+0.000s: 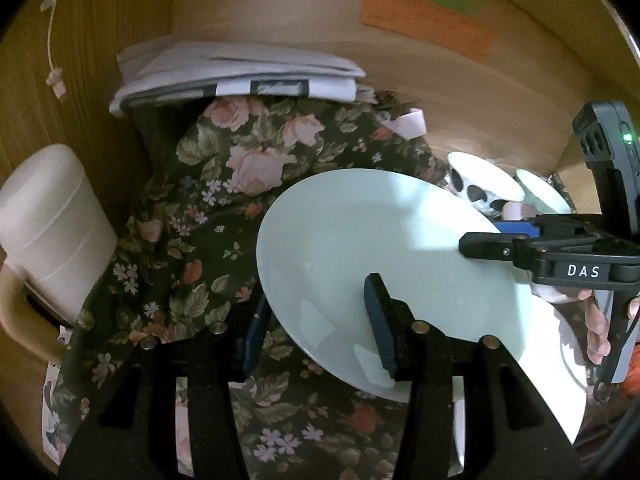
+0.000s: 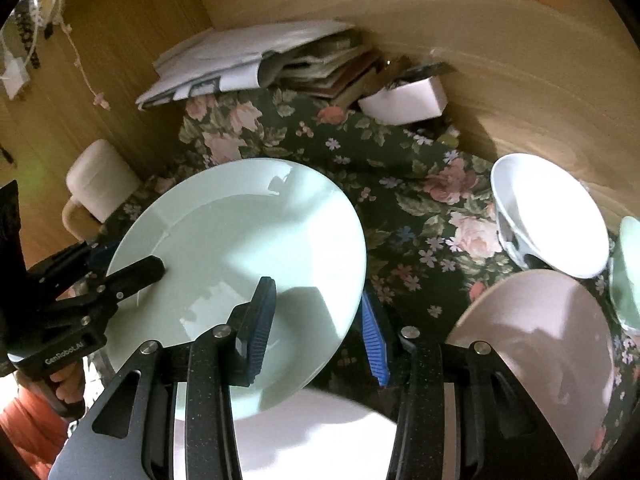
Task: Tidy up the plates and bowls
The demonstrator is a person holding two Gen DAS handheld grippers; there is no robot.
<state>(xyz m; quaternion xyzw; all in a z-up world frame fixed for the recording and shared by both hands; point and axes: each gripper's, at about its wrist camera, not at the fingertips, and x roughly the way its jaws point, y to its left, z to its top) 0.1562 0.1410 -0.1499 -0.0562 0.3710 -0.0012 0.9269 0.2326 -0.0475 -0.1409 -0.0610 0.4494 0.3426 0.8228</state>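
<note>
A pale green plate is held above the floral cloth by both grippers. My left gripper straddles its near-left rim, one finger over, one under. My right gripper straddles its right rim the same way; it shows in the left wrist view at the plate's far right edge. A white plate lies under it. A pink plate, a white spotted bowl and a green bowl stand to the right.
A floral tablecloth covers the table. A cream mug stands at the left. A stack of papers and a small white box lie at the back by the wooden wall.
</note>
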